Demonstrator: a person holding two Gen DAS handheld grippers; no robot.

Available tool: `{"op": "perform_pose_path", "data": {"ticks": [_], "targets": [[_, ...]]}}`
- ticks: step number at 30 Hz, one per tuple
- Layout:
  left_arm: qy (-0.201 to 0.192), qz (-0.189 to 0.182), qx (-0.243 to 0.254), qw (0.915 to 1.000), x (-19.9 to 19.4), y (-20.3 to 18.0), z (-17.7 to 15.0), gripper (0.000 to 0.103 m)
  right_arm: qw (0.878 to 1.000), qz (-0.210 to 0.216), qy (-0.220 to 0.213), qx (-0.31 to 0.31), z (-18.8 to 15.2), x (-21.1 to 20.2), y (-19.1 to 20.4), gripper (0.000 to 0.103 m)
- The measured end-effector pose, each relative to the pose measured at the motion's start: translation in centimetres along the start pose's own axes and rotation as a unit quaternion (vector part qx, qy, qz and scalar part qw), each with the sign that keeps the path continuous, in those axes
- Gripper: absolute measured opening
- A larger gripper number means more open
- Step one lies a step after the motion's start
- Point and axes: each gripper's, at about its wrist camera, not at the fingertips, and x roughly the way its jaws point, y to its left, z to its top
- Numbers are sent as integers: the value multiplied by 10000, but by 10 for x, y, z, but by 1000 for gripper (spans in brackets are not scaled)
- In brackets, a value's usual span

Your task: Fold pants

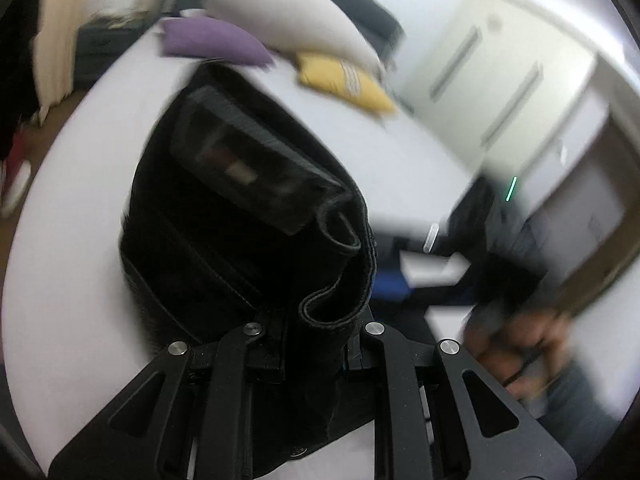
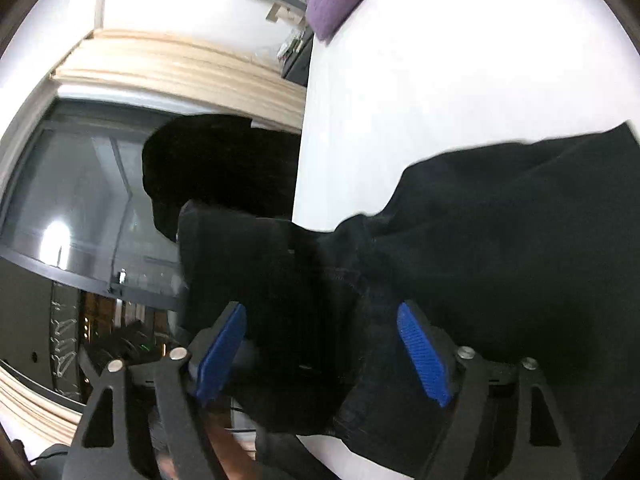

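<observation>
Pants (image 1: 240, 216) fill frame centre, black fabric hiding the left gripper (image 1: 316, 344) fingertips clamped on them; right gripper (image 2: 324, 344) spread wide, blue pads (image 2: 424, 360) straddling cloth.

Black slotted linkage arms, silver pivot screws, ribbed blue fingers (image 2: 424, 356) (right side), bare-skinned hand (image 1: 516, 344)

Pants (image 1: 248, 216) on the bed (image 1: 72, 248), pillows (image 1: 280, 20) behind, wardrobe (image 1: 500, 92) to the right.
</observation>
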Motion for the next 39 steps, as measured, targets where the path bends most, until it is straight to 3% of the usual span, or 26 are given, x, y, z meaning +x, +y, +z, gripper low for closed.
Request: {"op": "perform_pose_path", "data": {"ticks": [5, 10, 14, 19, 21, 32, 39], "targets": [[443, 88, 488, 9978, 35, -32, -26, 16, 9998, 38, 181, 106, -9, -7, -11, 82], [425, 346, 1033, 9931, 44, -54, -31, 16, 9990, 16, 331, 307, -6, -2, -23, 82], [463, 478, 1388, 9881, 46, -69, -43, 16, 9992, -159, 377, 21, -2, -1, -8, 80], [443, 567, 1755, 9819, 48, -90, -54, 16, 9954, -759, 479, -337, 1, -5, -2, 27], [504, 537, 1796, 9810, 49, -91, -58, 16, 9945, -869, 436, -392, 1, -11, -5, 20], [663, 348, 2310, 9701, 84, -147, -59, 16, 9940, -1015, 126, -391, 9, -66, -34, 16], [842, 347, 2397, 9666, 107, -159, -64, 16, 9933, -1129, 131, -219, 21, -78, -65, 16]]}}
